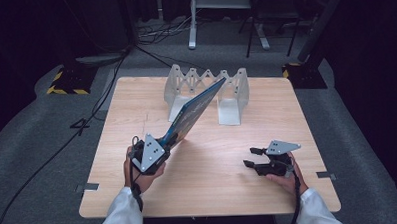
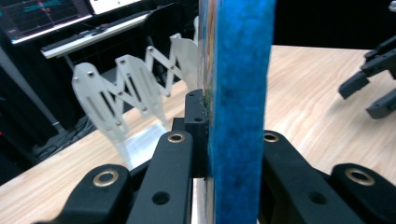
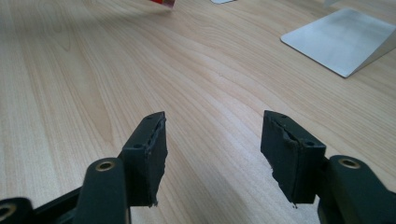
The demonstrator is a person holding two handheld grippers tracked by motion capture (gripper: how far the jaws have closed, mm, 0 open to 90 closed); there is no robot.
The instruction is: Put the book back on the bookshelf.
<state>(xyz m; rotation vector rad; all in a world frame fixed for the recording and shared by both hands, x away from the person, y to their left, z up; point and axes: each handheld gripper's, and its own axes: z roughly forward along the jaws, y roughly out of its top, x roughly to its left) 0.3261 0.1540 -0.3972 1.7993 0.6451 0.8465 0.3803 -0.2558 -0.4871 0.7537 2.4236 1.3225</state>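
Carrying the book (image 1: 195, 112) toward the rack (image 1: 208, 91) is the step I judge to be in hand. From the high view, my left tongs (image 1: 163, 143) clamp the book's near corner, and it slants up and away from them, its far end over the rack's slots. The right tongs (image 1: 251, 157) idle low over the counter (image 1: 224, 186), well off to the side, jaws apart.

Through the left gripper view, the blue book edge (image 2: 240, 93) stands upright, pinched between both jaws; the rack's zigzag panels (image 2: 130, 93) lie ahead and to the left of it. Next I'd need to line the book up with a slot and lower it (the dividers could catch the cover).

On the right gripper view, the right tongs (image 3: 212, 154) gape wide over bare wood, holding nothing; the rack's metal foot (image 3: 341, 39) sits ahead to the right.
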